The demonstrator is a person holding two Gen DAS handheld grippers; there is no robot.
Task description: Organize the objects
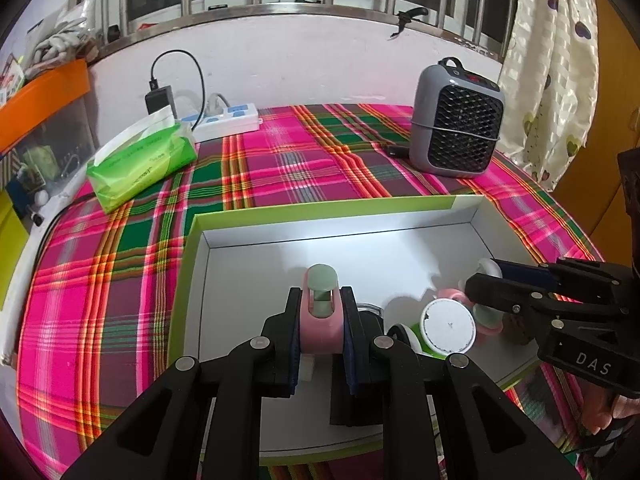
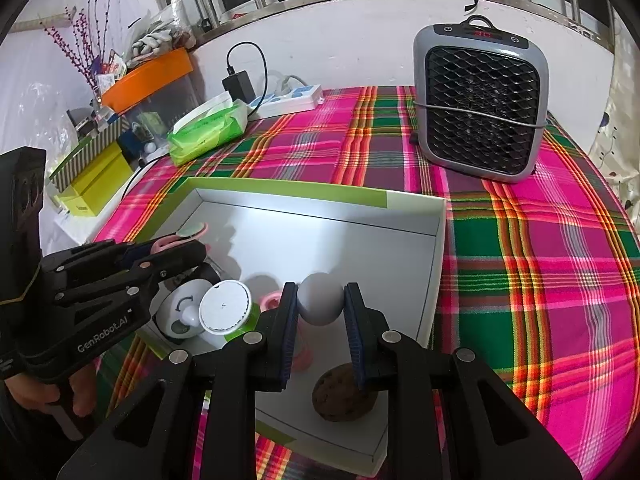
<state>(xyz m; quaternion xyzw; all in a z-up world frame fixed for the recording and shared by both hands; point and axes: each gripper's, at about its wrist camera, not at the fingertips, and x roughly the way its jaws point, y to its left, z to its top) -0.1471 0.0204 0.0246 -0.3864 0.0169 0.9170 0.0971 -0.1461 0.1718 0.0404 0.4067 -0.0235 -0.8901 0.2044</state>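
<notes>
Fig.: w/ left gripper (image 1: 320, 312) clamped on the pink-green toy (image 1: 321, 304) and right gripper (image 2: 320, 304) clamped on the white ball (image 2: 320, 303), both over the box (image 1: 192, 264), lower each to the floor before you release.

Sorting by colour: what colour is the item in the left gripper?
Pink item with pale green cap, clearest in left wrist view.

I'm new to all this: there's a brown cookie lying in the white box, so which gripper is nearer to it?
The right gripper: the cookie lies just below its fingers, though they hold a white ball. The left gripper holds a pink toy.
</notes>
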